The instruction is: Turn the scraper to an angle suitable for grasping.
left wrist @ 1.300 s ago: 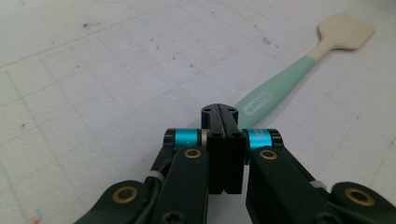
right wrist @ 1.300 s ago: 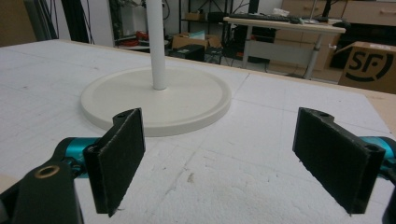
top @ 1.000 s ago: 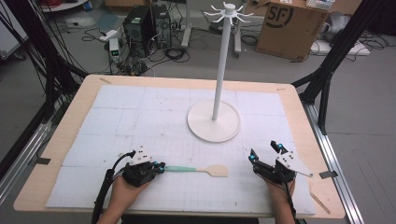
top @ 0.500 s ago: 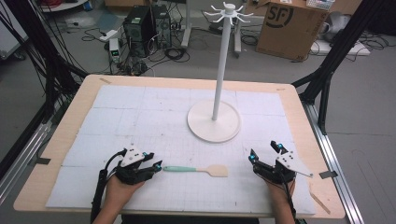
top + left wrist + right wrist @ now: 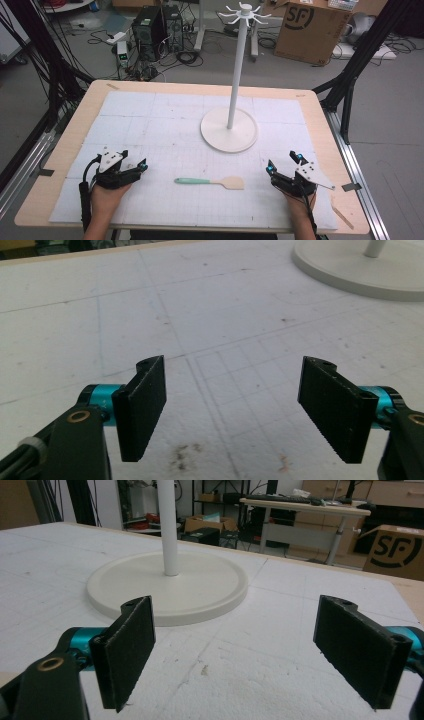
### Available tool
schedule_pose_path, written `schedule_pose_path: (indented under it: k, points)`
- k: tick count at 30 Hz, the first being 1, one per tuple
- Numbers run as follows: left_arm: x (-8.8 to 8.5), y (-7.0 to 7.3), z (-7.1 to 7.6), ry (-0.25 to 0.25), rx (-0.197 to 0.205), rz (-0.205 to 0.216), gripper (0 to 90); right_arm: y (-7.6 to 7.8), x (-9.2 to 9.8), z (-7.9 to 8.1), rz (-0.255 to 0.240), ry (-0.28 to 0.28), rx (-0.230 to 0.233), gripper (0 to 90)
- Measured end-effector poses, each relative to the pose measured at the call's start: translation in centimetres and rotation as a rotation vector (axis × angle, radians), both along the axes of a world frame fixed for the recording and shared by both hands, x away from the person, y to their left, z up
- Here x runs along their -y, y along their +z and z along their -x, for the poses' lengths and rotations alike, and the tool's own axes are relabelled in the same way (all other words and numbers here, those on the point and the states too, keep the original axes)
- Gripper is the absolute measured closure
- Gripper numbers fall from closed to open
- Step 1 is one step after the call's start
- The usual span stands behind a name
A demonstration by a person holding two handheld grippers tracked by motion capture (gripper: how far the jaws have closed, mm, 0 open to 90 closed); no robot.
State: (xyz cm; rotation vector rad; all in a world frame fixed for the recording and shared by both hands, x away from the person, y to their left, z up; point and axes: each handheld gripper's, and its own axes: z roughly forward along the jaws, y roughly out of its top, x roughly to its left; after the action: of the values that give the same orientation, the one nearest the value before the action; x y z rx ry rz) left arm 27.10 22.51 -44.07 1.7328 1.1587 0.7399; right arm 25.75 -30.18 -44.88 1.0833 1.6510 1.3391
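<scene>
Left gripper withdrawn from spatula, jaws just opened, empty; right gripper open; box reads "SF".

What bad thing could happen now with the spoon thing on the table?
1. The spatula lies flat and loose on the white mat. The left gripper, whose jaws have just been opening, is beside its green handle end and could nudge it away.
2. A thin flat handle may be hard to pinch up cleanly.
3. The tall hook stand is close behind, so a lifted spatula might bump its pole.
</scene>
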Motion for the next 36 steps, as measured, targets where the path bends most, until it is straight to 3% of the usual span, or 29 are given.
schedule_pose_path:
  k: [7, 12, 19, 25, 36]
  points:
    - [-0.2, -0.6, -0.4, 0.058, -0.023, -0.005, 27.9, 0.0, 0.0, 0.0, 0.004, 0.002, 0.001, 16.4]
    - [-0.3, -0.7, -0.6, 0.072, -0.048, 0.003, 28.9, 0.0, 0.0, 0.0, 0.004, 0.004, 0.000, 16.4]
    - [-0.6, -1.0, -1.8, 0.103, -0.167, 0.027, 28.1, 0.0, 0.0, 0.0, 0.011, 0.007, 0.001, 16.4]
    - [0.0, -1.2, -2.4, 0.101, -0.223, -0.039, 28.3, 0.0, 0.0, 0.0, 0.010, 0.005, 0.002, 16.4]
    - [0.2, -1.2, -2.5, 0.103, -0.228, -0.056, 27.6, 0.0, -0.1, 0.0, 0.013, 0.005, -0.002, 16.4]
